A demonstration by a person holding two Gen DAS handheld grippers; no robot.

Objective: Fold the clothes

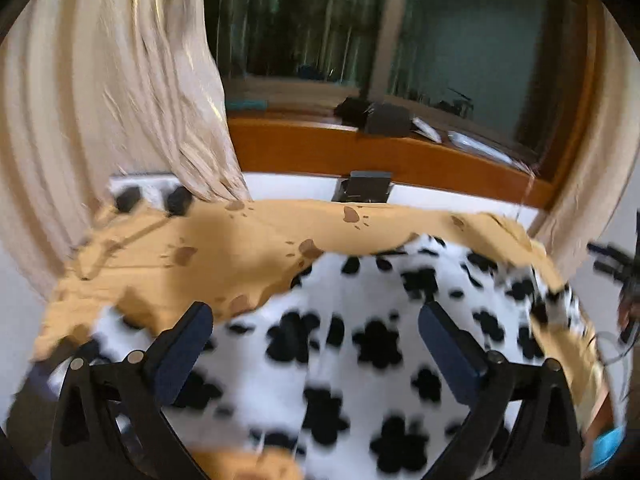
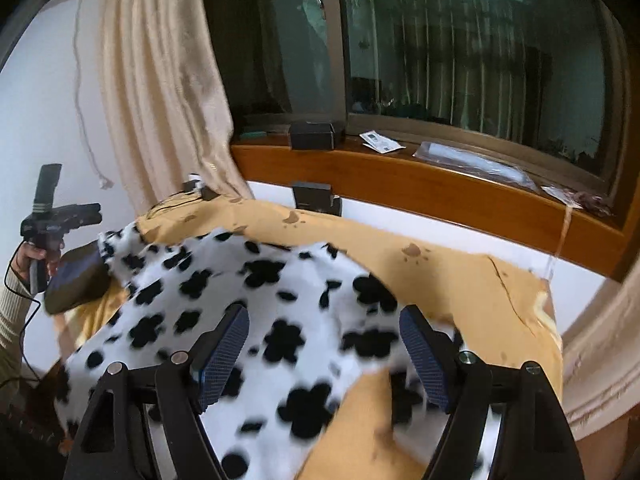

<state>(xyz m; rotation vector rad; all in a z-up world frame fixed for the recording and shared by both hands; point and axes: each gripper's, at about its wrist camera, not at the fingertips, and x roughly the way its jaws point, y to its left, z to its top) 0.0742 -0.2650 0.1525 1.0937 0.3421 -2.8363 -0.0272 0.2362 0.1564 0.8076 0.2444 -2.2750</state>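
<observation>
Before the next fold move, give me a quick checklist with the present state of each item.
1. Left gripper open: ok, jaws wide apart.
2. Right gripper open: ok, jaws wide apart.
3. Black-and-white spotted fleece garment lying on the tan paw-print cloth: ok.
4. Garment spread flat: not ok, it lies bunched with edges turned over.
5. Either gripper holding fabric: not ok, neither has closed on it.
6. Garment's seams or sleeves located: cannot tell, blurred.

I see one fluffy white garment with black spots (image 2: 280, 320) in the middle of the frame. It lies on one yellow cloth (image 2: 460, 280). I have two claws, my left claw (image 1: 316, 344) and my right claw (image 2: 324, 344). One curtain (image 2: 160, 80) hangs at the upper left. One window (image 2: 460, 48) fills the upper right.
</observation>
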